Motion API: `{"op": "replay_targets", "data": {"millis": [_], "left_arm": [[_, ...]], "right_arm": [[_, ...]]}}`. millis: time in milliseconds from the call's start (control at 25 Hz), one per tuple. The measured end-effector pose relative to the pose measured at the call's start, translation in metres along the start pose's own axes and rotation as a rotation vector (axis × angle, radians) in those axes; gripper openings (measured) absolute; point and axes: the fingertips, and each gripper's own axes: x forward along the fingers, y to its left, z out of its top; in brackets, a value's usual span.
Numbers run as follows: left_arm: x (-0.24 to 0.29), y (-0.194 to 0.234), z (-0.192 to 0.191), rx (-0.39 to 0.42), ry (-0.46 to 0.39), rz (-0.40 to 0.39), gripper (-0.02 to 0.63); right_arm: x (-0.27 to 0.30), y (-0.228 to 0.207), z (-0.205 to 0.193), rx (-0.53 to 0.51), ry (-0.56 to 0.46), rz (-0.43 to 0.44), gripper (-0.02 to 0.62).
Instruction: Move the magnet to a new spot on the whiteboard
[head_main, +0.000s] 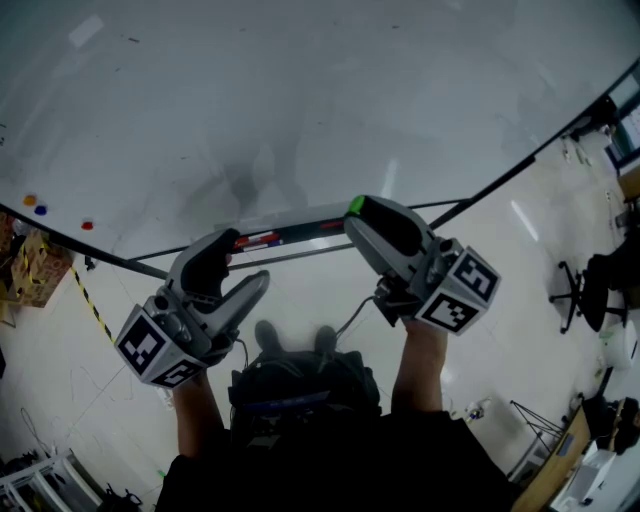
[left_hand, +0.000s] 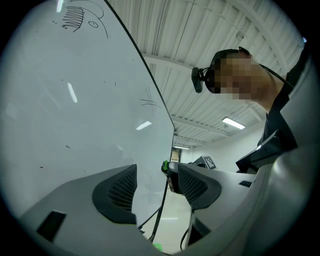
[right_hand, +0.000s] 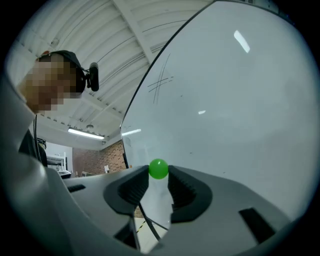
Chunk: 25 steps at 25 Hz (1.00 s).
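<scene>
Green magnet (right_hand: 159, 169) sits pinched between the jaw tips of your right gripper (right_hand: 159, 176), at 12 o'clock of that gripper, with the whiteboard (right_hand: 240, 100) behind it. You look to be mid-carry; next, pick a bare patch and seat it flat before releasing. Your left gripper (left_hand: 156, 175) has its jaws apart and empty; you can't tell whether magnet and board touch.
</scene>
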Motion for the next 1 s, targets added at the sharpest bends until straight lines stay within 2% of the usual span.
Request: {"op": "replay_targets", "data": {"millis": [520, 1000], "left_arm": [[0.002, -0.014, -0.009, 0.008, 0.030, -0.019, 0.250], [-0.003, -0.006, -0.008, -0.037, -0.010, -0.005, 0.250]], "right_arm": [[-0.007, 0.009, -0.010, -0.004, 0.011, 0.013, 0.150], [0.001, 0.000, -0.017, -0.033, 0.027, -0.036, 0.150]]}}
